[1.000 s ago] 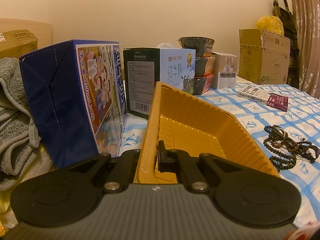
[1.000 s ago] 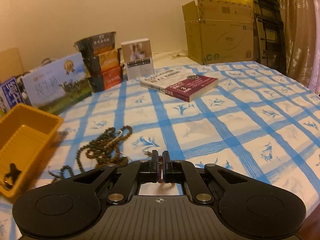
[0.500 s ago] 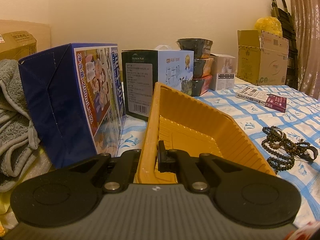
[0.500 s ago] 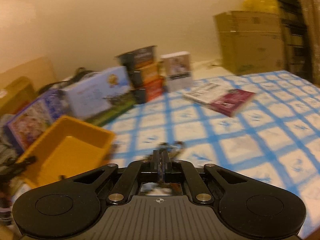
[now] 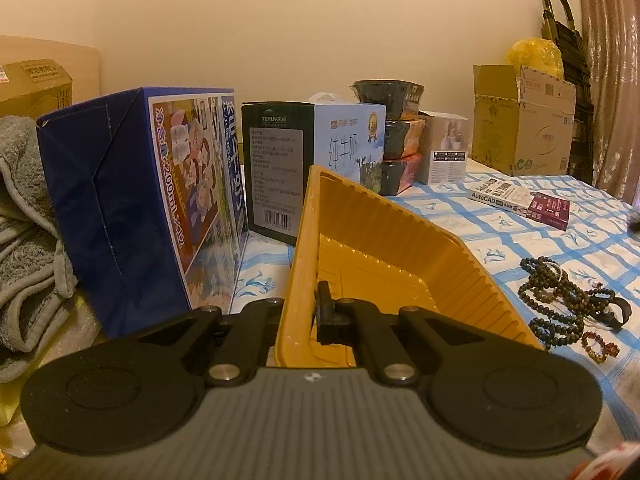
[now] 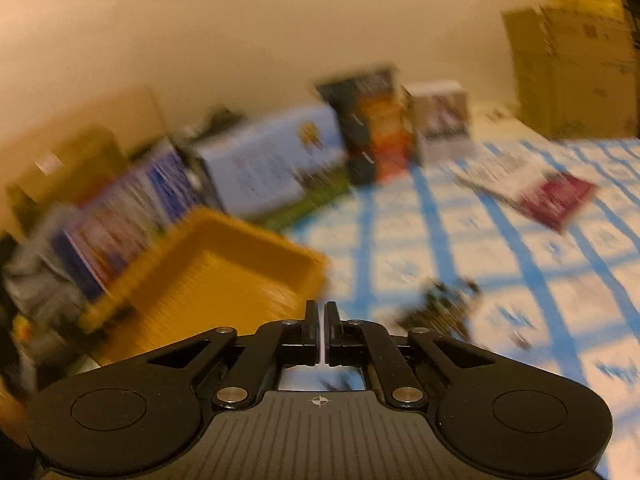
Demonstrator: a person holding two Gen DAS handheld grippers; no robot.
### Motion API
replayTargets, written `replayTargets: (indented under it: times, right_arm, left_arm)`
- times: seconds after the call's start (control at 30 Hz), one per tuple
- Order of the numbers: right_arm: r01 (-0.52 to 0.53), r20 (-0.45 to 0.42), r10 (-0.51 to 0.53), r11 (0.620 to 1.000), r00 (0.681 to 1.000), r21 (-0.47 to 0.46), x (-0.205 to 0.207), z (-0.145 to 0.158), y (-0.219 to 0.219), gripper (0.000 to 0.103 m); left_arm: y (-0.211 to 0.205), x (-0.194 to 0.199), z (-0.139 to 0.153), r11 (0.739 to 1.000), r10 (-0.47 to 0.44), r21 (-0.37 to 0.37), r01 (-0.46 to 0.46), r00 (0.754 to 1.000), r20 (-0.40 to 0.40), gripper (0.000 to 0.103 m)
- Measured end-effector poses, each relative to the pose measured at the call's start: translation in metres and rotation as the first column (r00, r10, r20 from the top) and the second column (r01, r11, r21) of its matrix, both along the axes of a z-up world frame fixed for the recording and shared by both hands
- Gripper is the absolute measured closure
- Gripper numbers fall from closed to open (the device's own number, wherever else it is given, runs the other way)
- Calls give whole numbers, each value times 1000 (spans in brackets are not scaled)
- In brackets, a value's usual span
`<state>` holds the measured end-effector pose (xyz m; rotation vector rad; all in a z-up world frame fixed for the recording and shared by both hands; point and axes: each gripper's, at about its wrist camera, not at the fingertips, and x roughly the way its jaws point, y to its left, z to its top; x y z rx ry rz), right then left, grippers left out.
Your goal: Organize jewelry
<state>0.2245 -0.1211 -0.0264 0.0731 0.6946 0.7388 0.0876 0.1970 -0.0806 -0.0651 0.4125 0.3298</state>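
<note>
A yellow ribbed tray [image 5: 404, 240] stands on the blue-checked cloth. My left gripper [image 5: 306, 300] is shut on its near left wall, one finger inside and the other hidden outside. To the tray's right lies a heap of dark bead strings [image 5: 556, 296], with a small amber bead bracelet [image 5: 599, 347] beside it. The right wrist view is blurred by motion. There my right gripper [image 6: 321, 314] hangs near the tray's [image 6: 224, 276] right corner, left of the dark beads [image 6: 440, 308]. Its jaws are opening to a narrow gap, and I see nothing between the pads.
A blue printed box [image 5: 132, 200] and a milk carton [image 5: 320, 152] stand close behind the tray, with stacked bowls and a small white box further back. A grey towel [image 5: 24, 240] lies at the left. A book [image 5: 520, 200] and a cardboard box [image 5: 520, 120] are at the far right.
My right gripper swung left from the beads toward the tray and its jaws parted slightly. The small amber bracelet now shows on the cloth in the left wrist view. The left gripper kept still.
</note>
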Motion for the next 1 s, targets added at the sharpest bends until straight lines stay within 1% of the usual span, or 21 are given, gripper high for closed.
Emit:
replayTargets:
  times: [0.03,0.07,0.1,0.2,0.27,0.33,0.37,0.53,0.6,0.7,0.73,0.8,0.83,0.9,1.0]
  right_arm:
    - [11,-30,-12,999,999,-37,1,-12,-5,80]
    - [31,-59,-36,997,998,-76,2,-26,-10,61]
    - [56,-80,-65,993,995,-109,1,-40,-15,57]
    - [75,-107,-95,981,990,-181,-3,-70,-25,57]
    - [79,-116,-103,978,988,-191,-4,-82,-26,58]
    - [95,-118,-118,978,986,-185,-3,-89,-30,61]
    - [102,-109,-124,976,986,-191,-1,-90,-28,65]
    - [83,-97,-105,974,990,-210,13,-100,-16,78]
    - [83,-85,-106,966,991,-244,18,-104,-9,85]
    - [52,-41,-67,954,997,-297,18,-108,5,91]
    - [37,-19,-46,946,999,-322,17,-108,10,97]
    - [22,17,-17,932,1000,-361,12,-109,16,98]
    - [22,27,-13,931,1000,-365,10,-109,16,98]
    - [23,23,-16,939,1000,-342,7,-107,13,99]
    - [32,14,-30,962,999,-272,6,-94,4,99]
  left_arm:
    - [0,0,0,1000,1,-3,-1,1000,0,99]
    - [0,-1,0,1000,0,-5,0,1000,1,99]
    - [0,-1,0,1000,0,-4,0,1000,2,99]
    - [1,-2,0,1000,3,-5,-3,1000,1,99]
    - [1,-1,0,1000,7,-6,-7,1000,0,99]
    - [1,-1,1,1000,8,-5,-8,1000,-2,99]
    - [1,-1,1,1000,7,-4,-7,1000,-3,99]
    - [0,0,2,1000,6,4,-6,1000,-5,99]
    - [0,-1,2,1000,6,2,-6,1000,-4,99]
    - [0,0,1,1000,4,6,-4,1000,-6,99]
    - [0,0,1,1000,3,6,-3,1000,-6,99]
    - [-1,0,1,1000,5,5,-5,1000,-6,99]
    - [-1,0,1,1000,5,4,-5,1000,-6,99]
    - [-1,0,1,1000,5,4,-5,1000,-6,99]
    - [-1,0,0,1000,3,8,-3,1000,-5,99]
